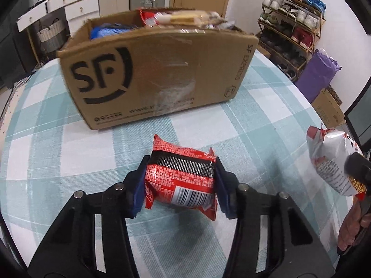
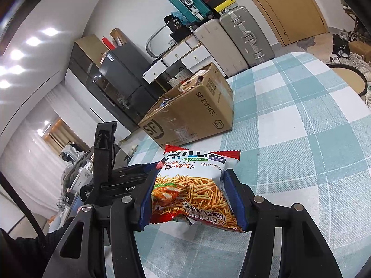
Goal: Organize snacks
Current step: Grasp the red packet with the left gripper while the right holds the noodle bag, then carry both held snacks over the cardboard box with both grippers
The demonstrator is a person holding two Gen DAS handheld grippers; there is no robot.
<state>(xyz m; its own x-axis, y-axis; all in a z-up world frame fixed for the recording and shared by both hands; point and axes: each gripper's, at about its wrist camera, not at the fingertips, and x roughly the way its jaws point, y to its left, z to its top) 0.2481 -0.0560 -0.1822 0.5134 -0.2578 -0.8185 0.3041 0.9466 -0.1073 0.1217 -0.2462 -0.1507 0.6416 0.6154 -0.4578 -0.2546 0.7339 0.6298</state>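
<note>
My left gripper (image 1: 180,180) is shut on a red snack packet (image 1: 180,176) with a black band and a barcode, both blue pads pressing its sides just above the checked tablecloth. Beyond it stands an open SF cardboard box (image 1: 160,74) holding several snacks. My right gripper (image 2: 191,197) is shut on a white noodle-snack bag (image 2: 194,190) with a red top edge, held over the table. The same bag (image 1: 331,159) shows at the right of the left wrist view. The box (image 2: 192,113) lies ahead and to the left in the right wrist view.
The table has a teal and white checked cloth (image 1: 255,120). A shoe rack (image 1: 292,30) and a purple bag (image 1: 317,74) stand past the table's right edge. Suitcases (image 2: 234,39), drawers and a dark cabinet line the wall behind the box. A stool (image 2: 347,78) stands by the table's far side.
</note>
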